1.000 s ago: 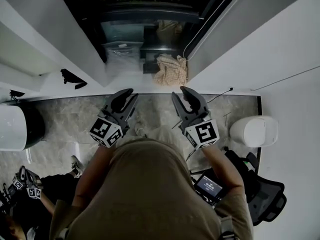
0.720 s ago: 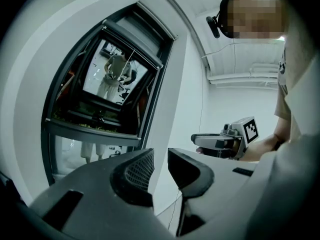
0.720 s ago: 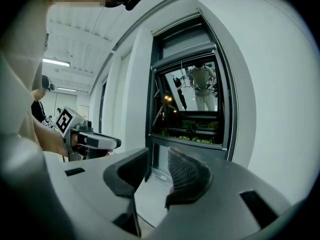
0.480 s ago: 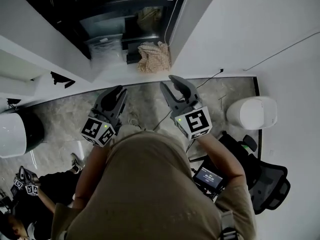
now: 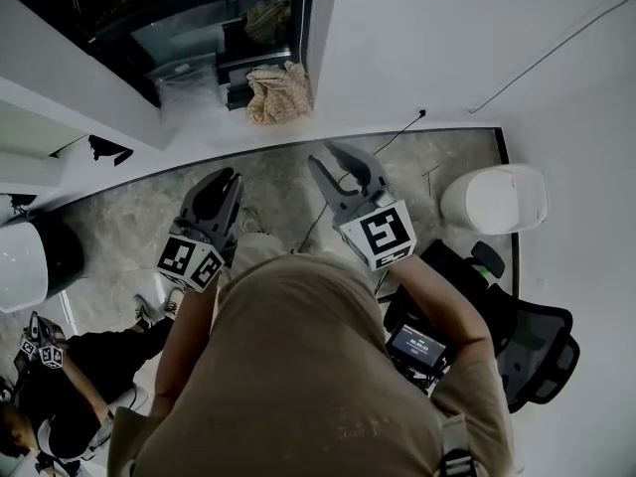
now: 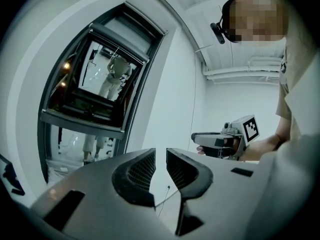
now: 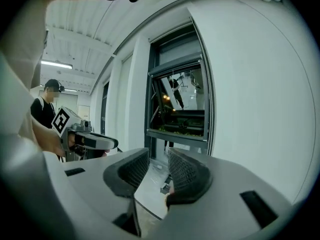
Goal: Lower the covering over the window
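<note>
The left claw [image 6: 160,154] has its jaws close to each other, with only a narrow gap between the ribbed pads; the jaws have just been closing, and nothing is between them. The right claw [image 7: 158,154] has its jaws wider apart, about half open, and it also holds nothing and touches nothing. Both claws are held level in front of the person's chest, side by side and apart from each other, and both point toward the wall.

The window [image 5: 199,28] stands in the white wall [image 5: 447,38], at the top left of the head view, ahead of the left claw and well apart from both claws. Its frame is dark. The glass that shows is bare, dark and reflecting, and the upper pane seems tilted inward. The covering itself cannot be made out in any view.

Below the window a beige bundle of cloth [image 5: 276,92] lies at the foot of the frame. The floor [image 5: 129,217] is of grey stone, and a thin cable [image 5: 393,137] runs on it near the wall
</note>
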A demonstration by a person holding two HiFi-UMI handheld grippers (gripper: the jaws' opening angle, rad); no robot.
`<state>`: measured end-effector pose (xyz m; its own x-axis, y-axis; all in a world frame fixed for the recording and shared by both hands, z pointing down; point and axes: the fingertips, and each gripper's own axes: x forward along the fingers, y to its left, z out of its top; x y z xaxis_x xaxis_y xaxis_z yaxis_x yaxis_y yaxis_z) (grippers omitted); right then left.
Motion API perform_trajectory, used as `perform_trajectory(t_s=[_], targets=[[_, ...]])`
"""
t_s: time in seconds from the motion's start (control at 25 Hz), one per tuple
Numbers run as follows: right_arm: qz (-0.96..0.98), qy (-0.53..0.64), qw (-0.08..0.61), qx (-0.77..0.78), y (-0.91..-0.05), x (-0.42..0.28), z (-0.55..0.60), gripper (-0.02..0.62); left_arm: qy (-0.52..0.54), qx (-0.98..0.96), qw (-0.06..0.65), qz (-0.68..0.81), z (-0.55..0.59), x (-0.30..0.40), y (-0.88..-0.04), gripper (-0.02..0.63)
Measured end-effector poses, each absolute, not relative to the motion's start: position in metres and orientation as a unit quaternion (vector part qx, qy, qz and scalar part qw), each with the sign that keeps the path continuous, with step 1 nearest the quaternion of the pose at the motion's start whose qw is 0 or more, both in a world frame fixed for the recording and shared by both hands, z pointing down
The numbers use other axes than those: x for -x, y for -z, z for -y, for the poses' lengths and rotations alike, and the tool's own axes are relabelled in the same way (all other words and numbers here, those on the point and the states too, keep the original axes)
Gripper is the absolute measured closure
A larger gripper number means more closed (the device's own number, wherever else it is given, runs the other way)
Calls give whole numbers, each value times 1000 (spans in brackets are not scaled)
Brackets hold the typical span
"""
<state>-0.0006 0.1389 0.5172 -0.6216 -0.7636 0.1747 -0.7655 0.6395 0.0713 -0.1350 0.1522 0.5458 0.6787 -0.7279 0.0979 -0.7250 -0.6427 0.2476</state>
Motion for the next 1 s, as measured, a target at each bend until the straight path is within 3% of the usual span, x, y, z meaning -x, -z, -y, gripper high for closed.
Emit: perform_trajectory(t_s=[0.56,1.0], targets=[[910,-29,98,-403,-544,-75,-256,471,-2,-897,157,414,-272,60,-575,554],[918,-34,68,-389,-537,-40,-296,471,-14,-888,151,434,-312,99,-577,589]])
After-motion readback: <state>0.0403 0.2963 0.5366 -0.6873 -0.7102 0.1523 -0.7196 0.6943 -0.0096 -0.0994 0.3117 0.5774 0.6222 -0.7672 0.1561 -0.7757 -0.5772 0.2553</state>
